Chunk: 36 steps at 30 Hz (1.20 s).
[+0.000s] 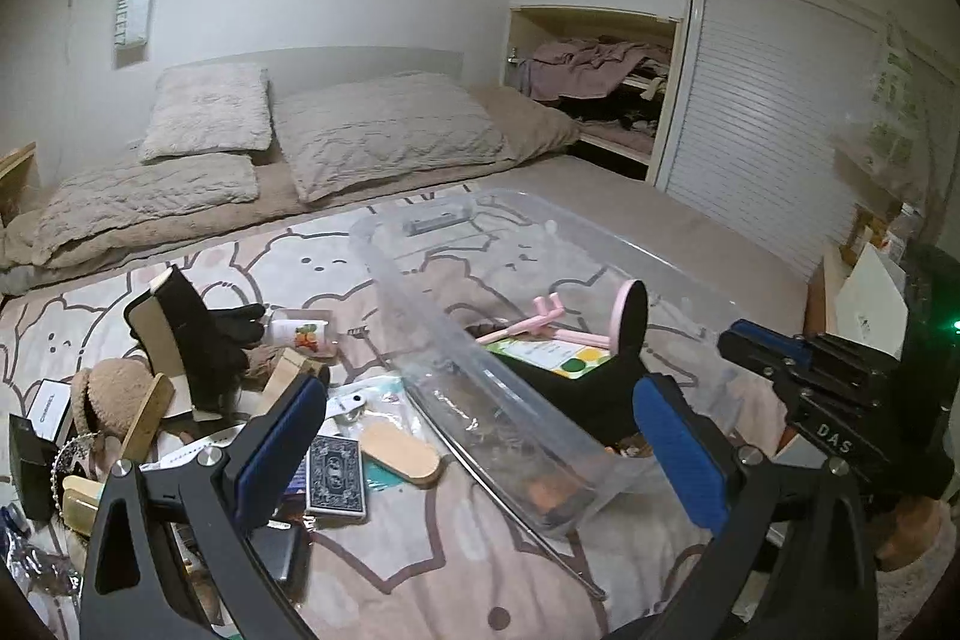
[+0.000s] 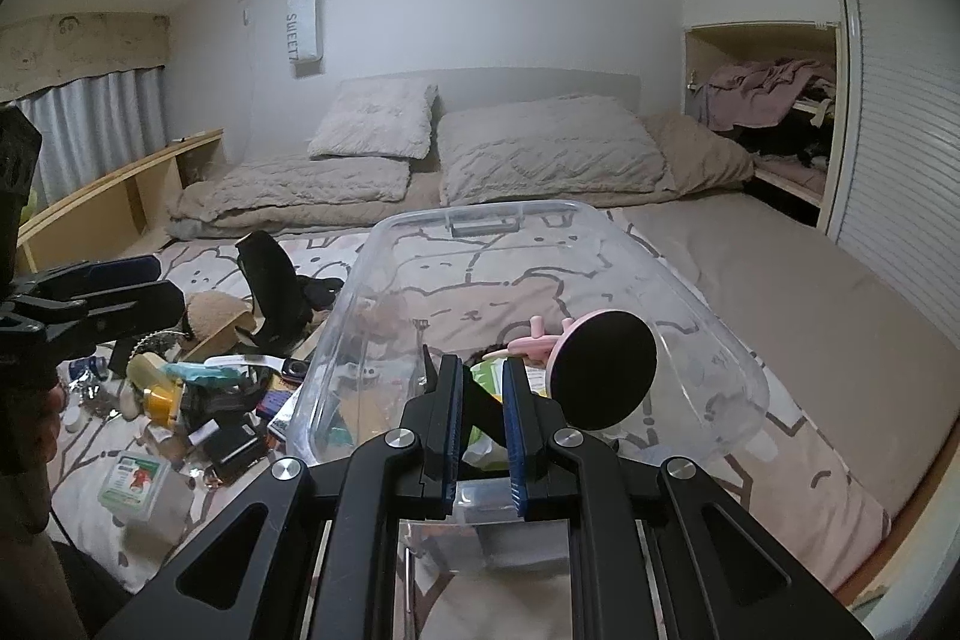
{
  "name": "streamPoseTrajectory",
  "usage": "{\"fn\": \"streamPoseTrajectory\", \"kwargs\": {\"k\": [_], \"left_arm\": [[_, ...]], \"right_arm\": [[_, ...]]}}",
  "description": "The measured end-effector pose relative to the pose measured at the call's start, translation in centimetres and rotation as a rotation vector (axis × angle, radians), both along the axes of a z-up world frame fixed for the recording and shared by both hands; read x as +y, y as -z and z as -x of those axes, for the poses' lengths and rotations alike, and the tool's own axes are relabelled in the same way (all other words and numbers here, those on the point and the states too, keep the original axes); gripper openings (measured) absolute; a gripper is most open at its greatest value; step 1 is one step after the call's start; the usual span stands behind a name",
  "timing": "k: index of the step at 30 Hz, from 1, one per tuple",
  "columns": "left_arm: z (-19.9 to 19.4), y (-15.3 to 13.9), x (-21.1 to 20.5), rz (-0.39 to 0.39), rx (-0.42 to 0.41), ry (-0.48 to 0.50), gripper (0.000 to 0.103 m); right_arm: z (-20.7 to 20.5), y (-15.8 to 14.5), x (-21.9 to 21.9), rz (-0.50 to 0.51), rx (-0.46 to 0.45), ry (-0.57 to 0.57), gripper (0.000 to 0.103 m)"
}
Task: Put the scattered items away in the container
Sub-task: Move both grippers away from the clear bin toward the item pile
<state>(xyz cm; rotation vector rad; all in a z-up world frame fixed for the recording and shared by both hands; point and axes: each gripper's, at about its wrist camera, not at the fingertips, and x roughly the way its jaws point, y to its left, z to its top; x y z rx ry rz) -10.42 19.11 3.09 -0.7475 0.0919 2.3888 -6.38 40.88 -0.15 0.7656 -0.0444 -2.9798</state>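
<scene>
A clear plastic container (image 1: 420, 292) (image 2: 708, 316) sits on the patterned bedspread. My right gripper (image 2: 483, 418) is shut on the black stand of a round pink-rimmed mirror (image 2: 603, 370), held over the container's near end; the mirror also shows in the left wrist view (image 1: 630, 316). A pink item (image 1: 540, 319) and a green card (image 1: 558, 355) lie inside. My left gripper (image 1: 480, 451) is open and empty, above the container's left wall. Scattered items lie to the left: a card deck (image 1: 336, 481), a black glove (image 1: 198, 334), a wooden paddle (image 1: 399, 451).
More clutter lies on the bedspread left of the container (image 2: 198, 400), with a small green-label box (image 2: 132, 481). Pillows (image 2: 540, 154) lie at the bed's head. A wooden shelf (image 2: 114, 196) runs along the left, an open closet (image 2: 774, 112) at the right.
</scene>
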Motion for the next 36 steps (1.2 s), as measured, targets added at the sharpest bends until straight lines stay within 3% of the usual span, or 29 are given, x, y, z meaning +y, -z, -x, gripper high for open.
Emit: {"fn": "streamPoseTrajectory", "kwargs": {"k": [2, 3, 4, 5, 6, 17, 36], "left_arm": [[0.0, 0.3, -0.5, -0.003, 0.007, -0.016, 0.103], [0.1, 0.5, -0.7, -0.006, 0.009, -0.024, 0.103], [0.2, 0.6, -0.9, -0.007, 0.009, -0.029, 0.103], [0.2, 0.7, -1.1, -0.008, 0.010, -0.033, 0.103], [0.2, 0.8, -1.3, -0.011, 0.011, -0.039, 0.103], [0.7, 1.9, -2.9, -0.024, 0.020, -0.047, 0.103], [1.1, 2.7, -6.5, -0.026, 0.035, -0.136, 0.103]], "right_arm": [[-0.1, 0.2, -0.2, -0.015, 0.004, 0.012, 0.013], [0.0, 0.3, -0.4, -0.027, 0.003, 0.015, 0.019], [0.0, 0.4, -0.7, -0.048, 0.003, 0.019, 0.054], [0.0, 0.5, -0.9, -0.064, 0.004, 0.024, 0.081], [0.0, 0.7, -1.2, -0.075, 0.019, 0.032, 0.103], [0.5, 2.3, -3.1, -0.083, 0.043, 0.034, 0.103], [-0.1, 1.8, -5.4, -0.046, 0.069, 0.005, 0.103]]}}
